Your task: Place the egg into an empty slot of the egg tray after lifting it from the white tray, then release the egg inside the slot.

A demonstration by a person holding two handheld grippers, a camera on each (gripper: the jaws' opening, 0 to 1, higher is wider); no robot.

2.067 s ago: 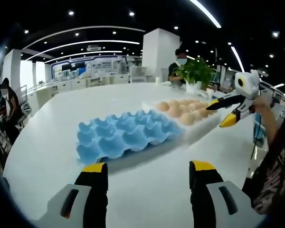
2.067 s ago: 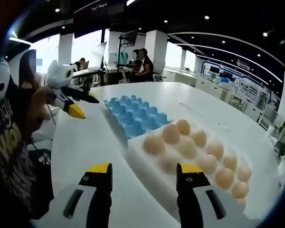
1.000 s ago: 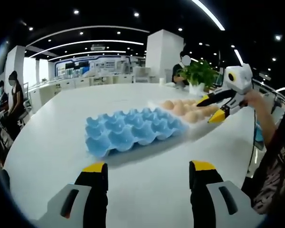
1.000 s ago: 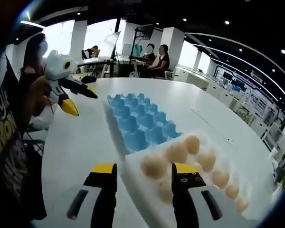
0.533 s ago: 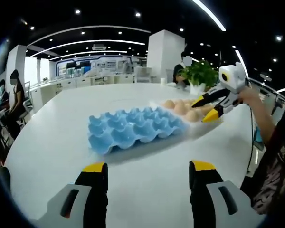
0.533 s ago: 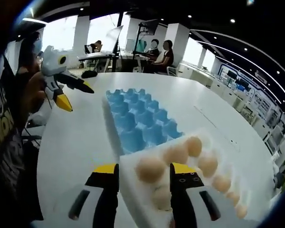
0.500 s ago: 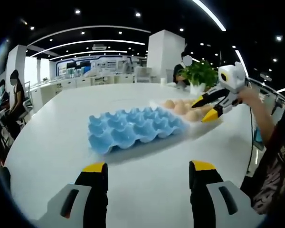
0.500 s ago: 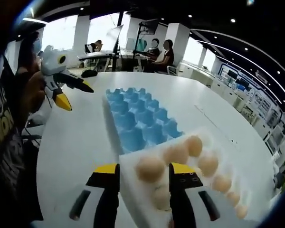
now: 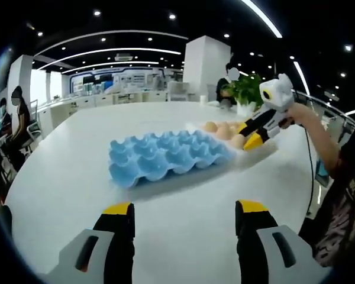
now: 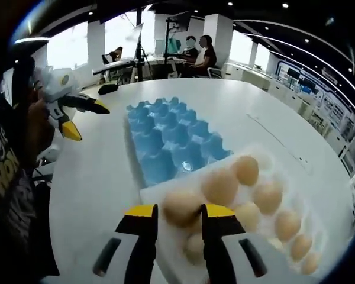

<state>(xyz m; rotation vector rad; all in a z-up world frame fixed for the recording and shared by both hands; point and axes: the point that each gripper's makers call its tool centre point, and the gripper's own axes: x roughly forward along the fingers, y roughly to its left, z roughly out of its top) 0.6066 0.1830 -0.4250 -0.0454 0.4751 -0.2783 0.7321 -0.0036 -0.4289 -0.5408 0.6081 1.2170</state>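
Yellow-tipped right gripper (image 10: pixel 179 210) jaws flank, perhaps clamp, a tan egg (image 10: pixel 181 206) at 6 o'clock of the white foam tray (image 10: pixel 266 165); left gripper (image 9: pixel 185 208) jaws apart.

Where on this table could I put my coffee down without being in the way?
Bare table lies beyond the blue egg tray, and between it and the left gripper. It is crowded by the white tray, where the right gripper closes around an egg.
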